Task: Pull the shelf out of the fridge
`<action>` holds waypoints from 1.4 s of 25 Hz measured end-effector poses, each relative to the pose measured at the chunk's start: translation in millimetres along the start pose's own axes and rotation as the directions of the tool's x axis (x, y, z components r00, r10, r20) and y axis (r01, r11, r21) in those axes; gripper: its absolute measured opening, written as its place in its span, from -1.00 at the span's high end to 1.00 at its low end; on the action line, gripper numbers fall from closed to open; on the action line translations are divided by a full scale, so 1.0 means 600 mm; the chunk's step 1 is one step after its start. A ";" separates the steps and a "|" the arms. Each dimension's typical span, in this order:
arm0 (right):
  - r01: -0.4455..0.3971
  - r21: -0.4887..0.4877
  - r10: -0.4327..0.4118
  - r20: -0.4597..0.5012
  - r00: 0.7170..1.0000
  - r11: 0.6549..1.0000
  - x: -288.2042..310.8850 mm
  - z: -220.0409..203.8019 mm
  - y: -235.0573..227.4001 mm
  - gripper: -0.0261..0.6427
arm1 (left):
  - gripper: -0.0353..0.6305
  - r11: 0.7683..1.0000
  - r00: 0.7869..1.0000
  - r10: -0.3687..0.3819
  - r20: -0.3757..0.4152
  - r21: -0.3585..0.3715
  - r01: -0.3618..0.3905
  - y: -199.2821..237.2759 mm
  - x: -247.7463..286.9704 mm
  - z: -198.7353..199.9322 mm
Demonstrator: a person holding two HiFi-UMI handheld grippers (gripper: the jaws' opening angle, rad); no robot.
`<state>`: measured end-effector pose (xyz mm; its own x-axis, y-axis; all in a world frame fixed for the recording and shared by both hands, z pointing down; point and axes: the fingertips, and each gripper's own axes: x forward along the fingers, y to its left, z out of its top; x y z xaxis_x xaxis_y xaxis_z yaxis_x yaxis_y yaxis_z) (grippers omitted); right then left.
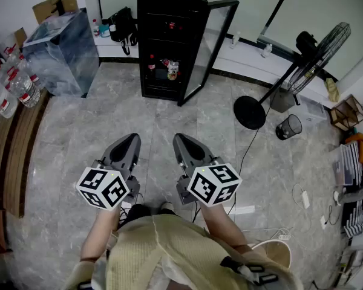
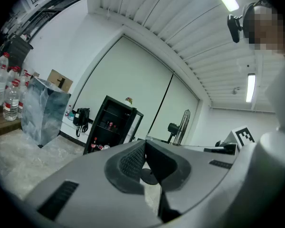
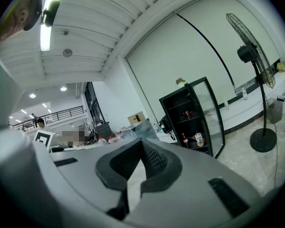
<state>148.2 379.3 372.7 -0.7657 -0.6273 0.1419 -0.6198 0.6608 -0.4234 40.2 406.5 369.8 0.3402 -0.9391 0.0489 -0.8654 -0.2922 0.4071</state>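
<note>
A small black fridge (image 1: 169, 38) stands against the far wall with its glass door (image 1: 209, 47) swung open to the right. Inside, thin shelves (image 1: 167, 28) hold a few bottles and cans (image 1: 173, 70). The same fridge (image 2: 111, 127) shows in the left gripper view and again (image 3: 190, 115) in the right gripper view. My left gripper (image 1: 135, 139) and right gripper (image 1: 177, 139) are held side by side over the floor, well short of the fridge. Both are shut with nothing between the jaws.
A standing fan (image 1: 317, 47) with a round base (image 1: 249, 112) is right of the fridge, a black waste bin (image 1: 288, 126) near it. A plastic-wrapped box (image 1: 63, 50) and water bottles (image 1: 12, 86) on a bench are at left. Cables (image 1: 248, 156) cross the marble floor.
</note>
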 end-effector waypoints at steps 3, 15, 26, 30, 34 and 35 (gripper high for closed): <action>-0.011 0.005 0.011 0.000 1.000 1.000 -0.003 -0.001 -0.010 0.88 | 0.85 1.000 0.999 -0.006 0.037 -0.023 0.007 -0.008 0.001 0.004; -0.031 0.074 0.033 -0.022 0.999 0.997 0.005 -0.020 -0.062 0.88 | 0.85 0.999 0.998 0.034 0.048 -0.034 -0.032 -0.008 0.023 -0.022; -0.029 0.202 0.037 -0.036 0.999 0.979 0.074 -0.030 -0.113 0.87 | 0.85 0.998 0.999 0.033 -0.014 -0.057 -0.034 0.056 0.104 -0.035; -0.013 0.220 0.011 0.010 1.000 0.975 0.131 -0.001 -0.133 0.87 | 0.85 0.997 0.999 -0.013 -0.031 -0.072 0.011 0.095 0.162 -0.019; -0.007 0.230 0.001 0.024 1.000 0.973 0.206 0.018 -0.141 0.87 | 0.85 0.996 0.998 -0.039 -0.043 -0.076 0.035 0.148 0.206 0.009; -0.006 0.241 0.000 0.023 1.000 0.971 0.225 0.022 -0.144 0.87 | 0.85 0.996 0.998 -0.043 -0.045 -0.076 0.039 0.162 0.217 0.017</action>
<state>100.5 232.0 416.7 -0.7615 -0.6367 0.1209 -0.5558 0.5456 -0.6272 -3.4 254.3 406.6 0.3932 -0.9166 0.0725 -0.8210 -0.3145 0.4764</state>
